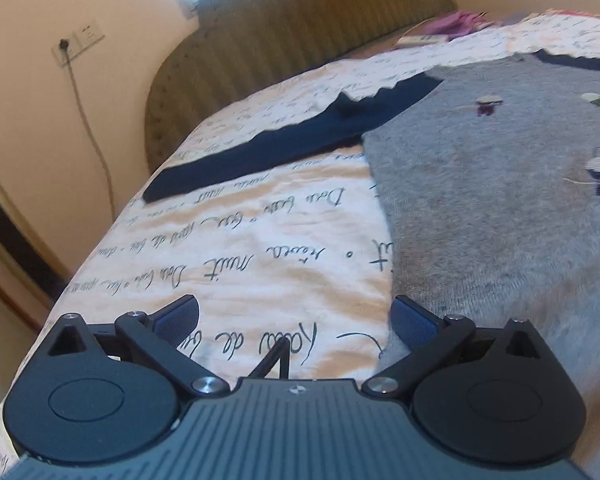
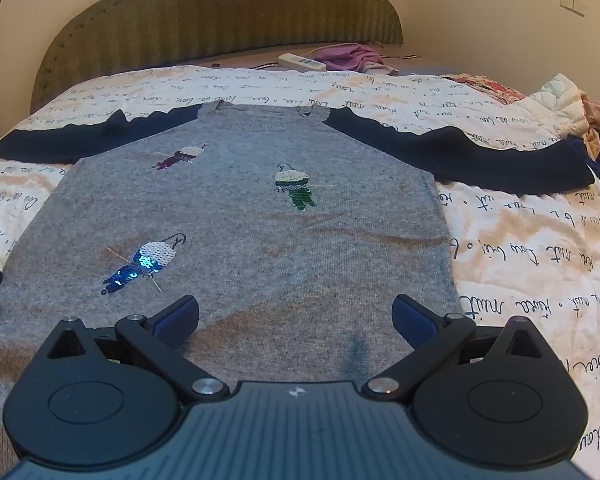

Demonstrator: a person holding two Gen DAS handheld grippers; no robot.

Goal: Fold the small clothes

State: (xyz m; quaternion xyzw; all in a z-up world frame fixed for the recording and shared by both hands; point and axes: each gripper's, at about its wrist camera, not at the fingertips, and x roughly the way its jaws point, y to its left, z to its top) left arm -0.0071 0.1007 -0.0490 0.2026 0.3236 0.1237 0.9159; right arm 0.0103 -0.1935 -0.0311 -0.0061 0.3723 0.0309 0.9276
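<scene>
A: Where is the garment?

B: The small grey knitted sweater with navy sleeves (image 2: 260, 220) lies flat, front up, on the bed's cream quilt printed with black handwriting (image 2: 520, 248). Neck toward the olive padded headboard (image 2: 220, 12). Both sleeves spread sideways. Three sequinned figures on the chest: purple (image 2: 178, 156), green (image 2: 296, 186), blue (image 2: 140, 264).

A: Right gripper?

B: The right gripper (image 2: 296, 320) hangs over the sweater's hem end, jaws wide apart, nothing between the blue pads (image 2: 180, 316). Whether it touches the knit, I cannot tell.

A: Left gripper?

B: The left gripper (image 1: 296, 320) sits at the sweater's left side edge, jaws also spread, empty. One pad is over bare quilt, the other over the grey knit (image 1: 500, 200). The left navy sleeve (image 1: 260, 152) stretches ahead of it. Left view is slightly blurred.

A: Other items?

B: White power strip (image 2: 302, 62) and a crumpled pink cloth (image 2: 352, 58) near the headboard; a heap of mixed clothes (image 2: 580, 116) at the bed's right edge; a wall socket with a plugged cable (image 1: 66, 46).
</scene>
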